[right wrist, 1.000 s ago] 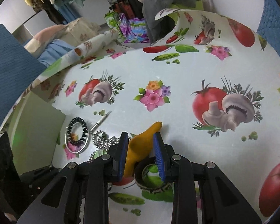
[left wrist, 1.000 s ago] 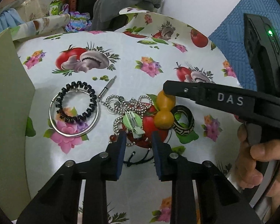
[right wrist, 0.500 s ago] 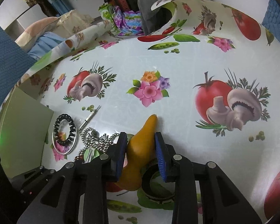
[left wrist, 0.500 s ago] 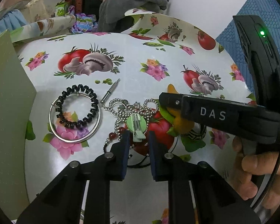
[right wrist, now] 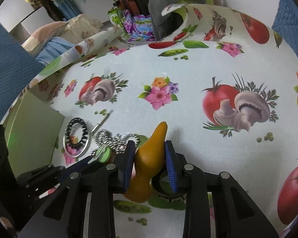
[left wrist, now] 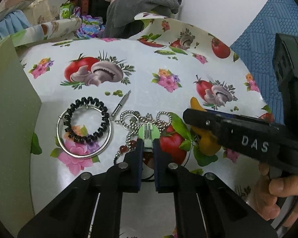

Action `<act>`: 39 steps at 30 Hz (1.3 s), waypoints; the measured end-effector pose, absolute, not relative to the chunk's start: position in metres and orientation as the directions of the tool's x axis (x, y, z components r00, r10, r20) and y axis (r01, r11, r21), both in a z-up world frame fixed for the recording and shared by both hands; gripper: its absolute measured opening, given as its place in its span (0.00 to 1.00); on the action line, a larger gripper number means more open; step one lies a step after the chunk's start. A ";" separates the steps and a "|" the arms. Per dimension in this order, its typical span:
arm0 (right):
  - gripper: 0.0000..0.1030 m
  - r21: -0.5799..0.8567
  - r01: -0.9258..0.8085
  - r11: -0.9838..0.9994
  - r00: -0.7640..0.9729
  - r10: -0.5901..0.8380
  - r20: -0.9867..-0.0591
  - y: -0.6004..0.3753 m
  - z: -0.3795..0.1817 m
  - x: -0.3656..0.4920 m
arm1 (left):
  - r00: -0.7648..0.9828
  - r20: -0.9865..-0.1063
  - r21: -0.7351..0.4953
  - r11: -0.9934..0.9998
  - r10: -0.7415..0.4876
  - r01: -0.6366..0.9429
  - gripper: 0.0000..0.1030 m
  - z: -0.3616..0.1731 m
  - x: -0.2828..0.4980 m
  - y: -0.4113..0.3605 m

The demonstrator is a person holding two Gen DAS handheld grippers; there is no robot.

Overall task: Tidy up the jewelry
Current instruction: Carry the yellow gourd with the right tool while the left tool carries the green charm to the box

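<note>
Patterned ring point(right wrist: 164, 190) half hidden behind yellow gourd point(right wrist: 149, 158), right gripper point(right wrist: 150, 158)

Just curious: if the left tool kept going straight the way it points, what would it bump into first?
The left tool has just been closing on the green hair clip; straight on, it would probably meet the silver bead chain, though depth is unclear.
</note>
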State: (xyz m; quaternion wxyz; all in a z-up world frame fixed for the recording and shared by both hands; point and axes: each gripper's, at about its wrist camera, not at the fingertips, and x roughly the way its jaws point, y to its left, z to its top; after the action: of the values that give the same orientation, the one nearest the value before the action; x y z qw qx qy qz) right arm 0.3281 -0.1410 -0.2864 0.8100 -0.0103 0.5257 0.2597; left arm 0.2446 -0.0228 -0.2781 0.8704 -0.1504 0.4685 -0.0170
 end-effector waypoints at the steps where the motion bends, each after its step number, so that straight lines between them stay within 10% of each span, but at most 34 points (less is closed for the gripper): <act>1: 0.27 0.253 -0.439 0.862 0.314 0.411 -0.856 -0.140 -0.284 0.325 | 0.563 -0.809 -0.279 0.954 -0.172 -0.109 0.09 -0.276 0.244 -0.023; 39: 0.27 0.268 -0.376 0.887 0.415 0.420 -0.807 -0.140 -0.189 0.212 | 0.633 -0.738 -0.360 0.930 -0.234 -0.075 0.08 -0.157 0.158 0.023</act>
State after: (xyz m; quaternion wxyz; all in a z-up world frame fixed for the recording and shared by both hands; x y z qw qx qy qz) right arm 0.2120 -0.1405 -0.1892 0.8409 0.0228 0.4861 0.2367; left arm 0.1575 0.0225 -0.1569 0.8852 -0.1817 0.4259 -0.0449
